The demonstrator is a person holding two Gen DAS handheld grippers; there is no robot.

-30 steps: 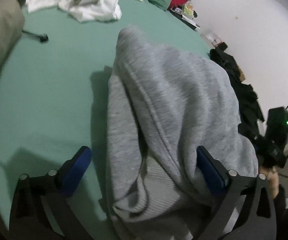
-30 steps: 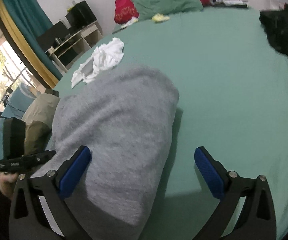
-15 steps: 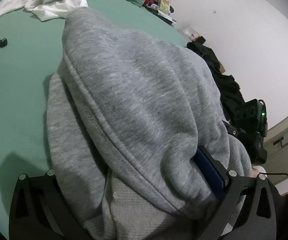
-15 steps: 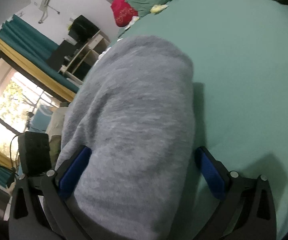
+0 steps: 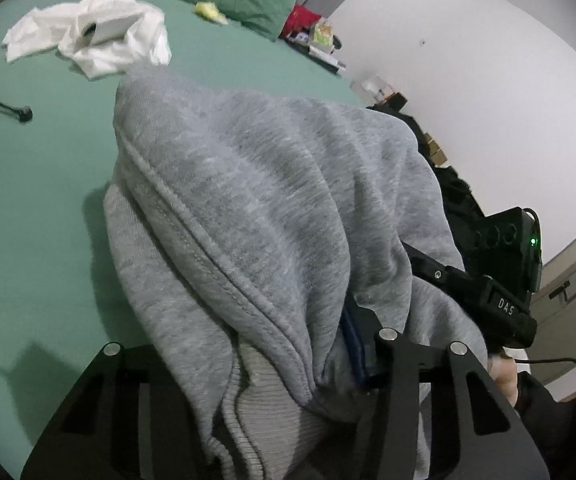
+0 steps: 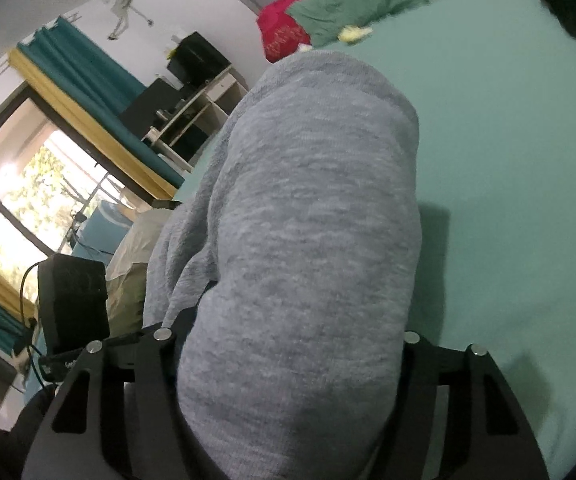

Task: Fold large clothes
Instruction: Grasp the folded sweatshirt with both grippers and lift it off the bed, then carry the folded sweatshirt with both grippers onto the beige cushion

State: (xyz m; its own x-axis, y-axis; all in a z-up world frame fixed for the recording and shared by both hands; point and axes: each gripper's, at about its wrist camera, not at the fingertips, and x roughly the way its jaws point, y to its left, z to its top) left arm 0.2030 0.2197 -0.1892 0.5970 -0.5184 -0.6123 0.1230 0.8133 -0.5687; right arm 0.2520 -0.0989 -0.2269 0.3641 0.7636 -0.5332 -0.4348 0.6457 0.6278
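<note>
**Sweatshirt bundled in both grippers at the near edge of the bed**

Sweatshirt (image 5: pixel 272 208), grey and thick, lies in a long roll on the green bed (image 5: pixel 36 216), its long axis running away from you toward the pillows at the far edge; its near end sits right in your two tools.

Start at the left. Your left gripper (image 5: pixel 288 364) has its jaws closing with the ribbed hem and a seamed fold bunched between them (the left pad is buried under cloth, so you cannot see whether it presses yet). A blue pad shows against the fabric on the right side. Beyond it, toward the far left corner of the bed, lies a crumpled white garment (image 5: pixel 96 36).

Move right: your right gripper (image 6: pixel 288 364) is also closing, the fat grey roll filling the whole gap, both pads hidden beneath it.

Both hands are equally near, so the coming move likely turns on lifting the near end and carrying it along that long axis.

Against a second ago, the jaws then stood wide with the blue pads bare, and the cloth lay only partly between them; now it fills both gaps and the fingers have drawn in.
</note>
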